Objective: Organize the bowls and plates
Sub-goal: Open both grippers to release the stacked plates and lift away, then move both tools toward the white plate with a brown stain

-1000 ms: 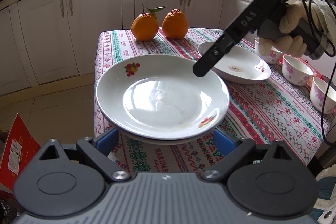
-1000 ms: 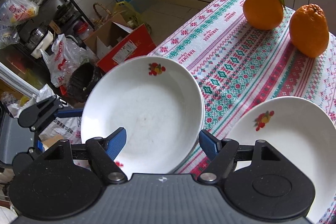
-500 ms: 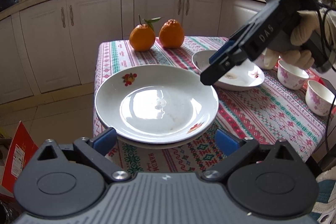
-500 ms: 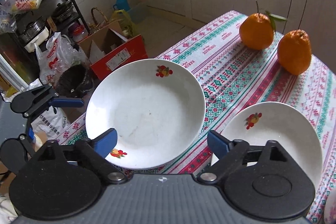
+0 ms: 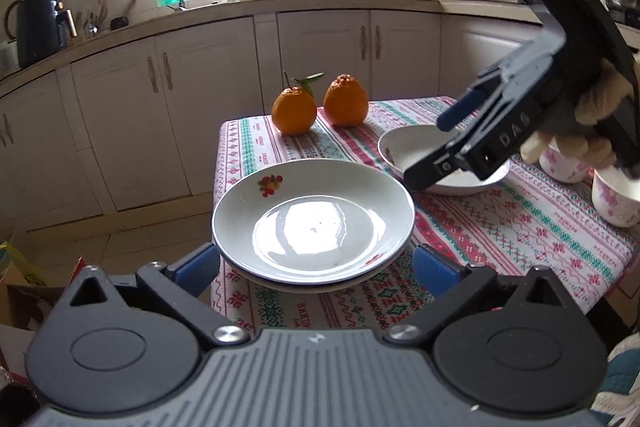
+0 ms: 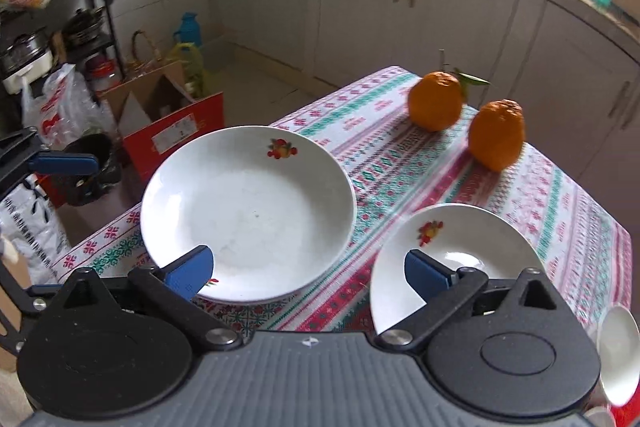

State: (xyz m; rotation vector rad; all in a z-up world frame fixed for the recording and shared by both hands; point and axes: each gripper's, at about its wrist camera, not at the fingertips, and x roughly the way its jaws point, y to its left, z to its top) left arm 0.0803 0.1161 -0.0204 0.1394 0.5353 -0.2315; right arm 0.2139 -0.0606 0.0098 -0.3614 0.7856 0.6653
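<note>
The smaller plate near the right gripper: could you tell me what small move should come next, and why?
Probably lower the right gripper toward the smaller plate's near rim and close on it. Both grippers are open and empty, the larger plate already sits on another, and the smaller plate lies alone on the tablecloth.

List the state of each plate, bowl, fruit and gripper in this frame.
Stacked plates: two nested, on the tablecloth, empty.
Smaller plate: alone on the tablecloth, empty.
Floral bowls: upright at the table edge.
Oranges: side by side, whole.
Left gripper: open, empty.
Right gripper: open, empty.
</note>
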